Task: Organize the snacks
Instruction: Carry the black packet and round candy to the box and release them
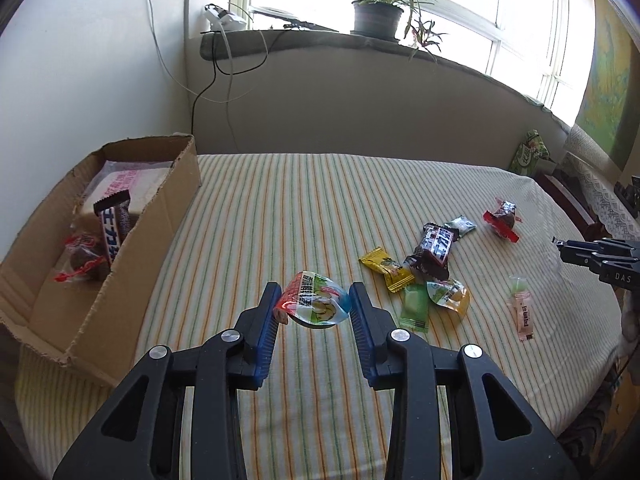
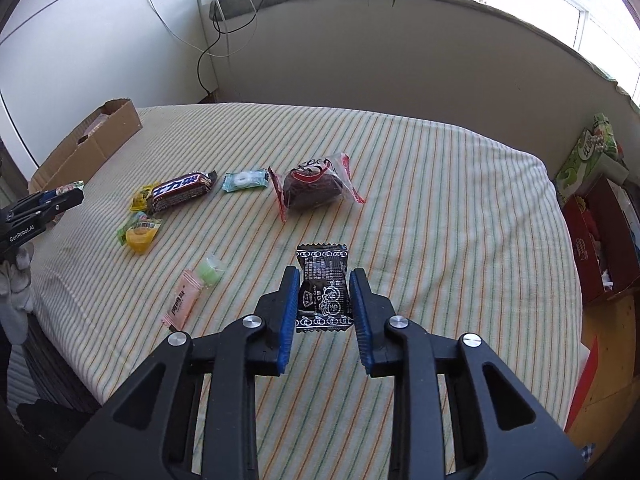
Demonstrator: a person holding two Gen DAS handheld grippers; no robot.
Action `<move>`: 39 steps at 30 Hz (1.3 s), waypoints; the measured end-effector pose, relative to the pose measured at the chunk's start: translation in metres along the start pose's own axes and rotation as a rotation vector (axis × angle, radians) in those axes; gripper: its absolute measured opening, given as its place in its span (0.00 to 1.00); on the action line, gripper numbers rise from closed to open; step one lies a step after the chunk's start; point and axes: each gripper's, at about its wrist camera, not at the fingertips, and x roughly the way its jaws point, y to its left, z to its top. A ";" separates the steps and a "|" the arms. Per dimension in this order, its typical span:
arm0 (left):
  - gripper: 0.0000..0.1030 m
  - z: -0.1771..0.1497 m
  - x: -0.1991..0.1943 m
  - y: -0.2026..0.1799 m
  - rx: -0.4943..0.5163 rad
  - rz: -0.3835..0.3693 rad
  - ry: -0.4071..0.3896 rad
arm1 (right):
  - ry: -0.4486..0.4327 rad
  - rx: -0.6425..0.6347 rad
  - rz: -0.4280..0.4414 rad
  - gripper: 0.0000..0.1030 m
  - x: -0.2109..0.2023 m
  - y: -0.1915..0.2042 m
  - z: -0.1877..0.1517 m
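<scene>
Snacks lie scattered on a striped desk (image 1: 304, 200), and two are held off it. At far left a cardboard box (image 1: 168, 208) sits on the desk edge, already holding a white pack, a chocolate bar (image 1: 114, 232) and a red-wrapped cake (image 1: 82, 264).

Left claw (image 1: 314, 306): pinching a clear jelly cup (image 1: 316, 304) between its blue pads, clear of the cloth.

Right of it, loose items remain on the desk: a yellow candy (image 1: 386, 270), a second chocolate bar (image 1: 434, 250), a green sachet (image 1: 416, 306), an orange jelly cup (image 1: 450, 296), a silver candy (image 1: 460, 226), a second red-wrapped cake (image 1: 502, 220) and a pink stick (image 1: 522, 312).

Right claw (image 2: 325, 300): pinching a black sachet (image 2: 324, 288) by its side edges, also off the cloth.

Step in hand, as judged: both claws have picked one snack each, and carrying to the box comes next. Roughly a third of the lot appears stowed.

Next move calls for:
- Swing the left claw leftward over the box wall, then spread the pads so the jelly cup drops inside.
- The right claw has the longer path, across the loose pile; it should stay high enough not to sweep items.
- The sachet is thin and slick, so the pinch should hold firm until it is above the box.
</scene>
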 end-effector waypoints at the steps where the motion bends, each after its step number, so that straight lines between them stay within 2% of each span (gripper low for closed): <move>1: 0.32 0.001 -0.003 0.003 -0.007 0.005 -0.005 | -0.009 -0.005 0.007 0.26 -0.003 0.004 0.003; 9: 0.32 0.005 -0.033 0.035 -0.043 0.059 -0.071 | -0.060 -0.081 0.113 0.26 -0.014 0.060 0.034; 17: 0.32 0.004 -0.052 0.087 -0.104 0.147 -0.105 | -0.087 -0.219 0.209 0.26 -0.002 0.147 0.068; 27: 0.32 0.004 -0.058 0.150 -0.151 0.270 -0.128 | -0.092 -0.348 0.337 0.26 0.017 0.246 0.103; 35: 0.32 -0.001 -0.052 0.174 -0.181 0.281 -0.121 | -0.063 -0.418 0.439 0.26 0.047 0.328 0.124; 39: 0.32 -0.001 -0.050 0.183 -0.209 0.275 -0.124 | -0.032 -0.428 0.469 0.26 0.067 0.354 0.127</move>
